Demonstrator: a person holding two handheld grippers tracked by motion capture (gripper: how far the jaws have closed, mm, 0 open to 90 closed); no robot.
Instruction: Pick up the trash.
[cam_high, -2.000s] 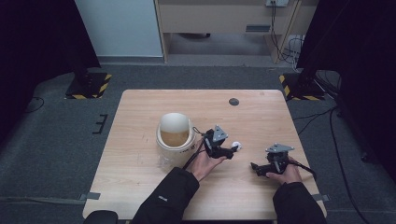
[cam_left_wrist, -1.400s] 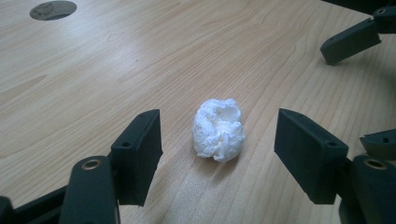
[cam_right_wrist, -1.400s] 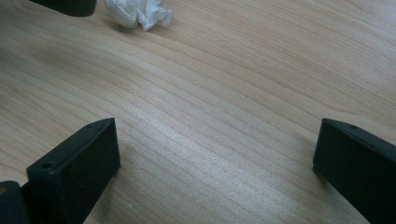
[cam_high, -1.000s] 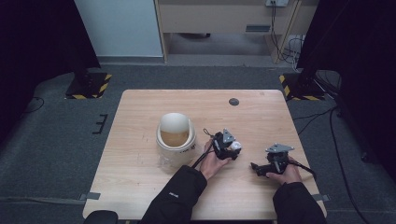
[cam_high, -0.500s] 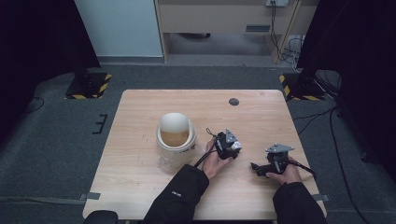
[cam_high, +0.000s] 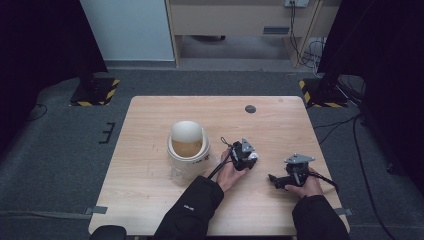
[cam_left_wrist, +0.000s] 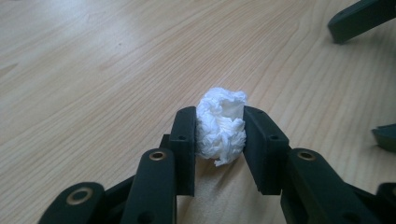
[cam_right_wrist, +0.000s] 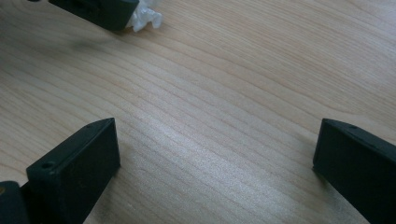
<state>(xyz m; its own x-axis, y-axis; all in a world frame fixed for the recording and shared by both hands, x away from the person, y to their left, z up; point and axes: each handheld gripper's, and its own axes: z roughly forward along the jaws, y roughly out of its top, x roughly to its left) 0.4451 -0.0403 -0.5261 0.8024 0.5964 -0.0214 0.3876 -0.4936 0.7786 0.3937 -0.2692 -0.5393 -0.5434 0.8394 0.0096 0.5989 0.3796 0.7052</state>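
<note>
A crumpled white paper ball (cam_left_wrist: 223, 133) lies on the wooden table (cam_high: 150, 125), right of the middle. My left gripper (cam_left_wrist: 219, 119) has just been closing its jaws, and both pads now press on the ball's sides, low over the table top. From above, the left gripper (cam_high: 246, 153) sits just right of a white bin, with the paper ball (cam_high: 254, 156) showing at its tip. My right gripper (cam_high: 274, 178) rests on the table farther right, pointing left. The right gripper (cam_right_wrist: 215, 149) stands open with bare wood between its fingers. The paper ball (cam_right_wrist: 147, 17) shows at that view's top edge.
A white bin (cam_high: 187, 147) with a domed swing lid stands at the table's middle, close to the left hand. A small dark round disc (cam_high: 250, 108) lies near the far edge. Cables trail from both grippers toward the person.
Since two seconds ago the left gripper has shifted slightly right onto the paper ball, which now sits between its jaws. The right hand has kept still.
</note>
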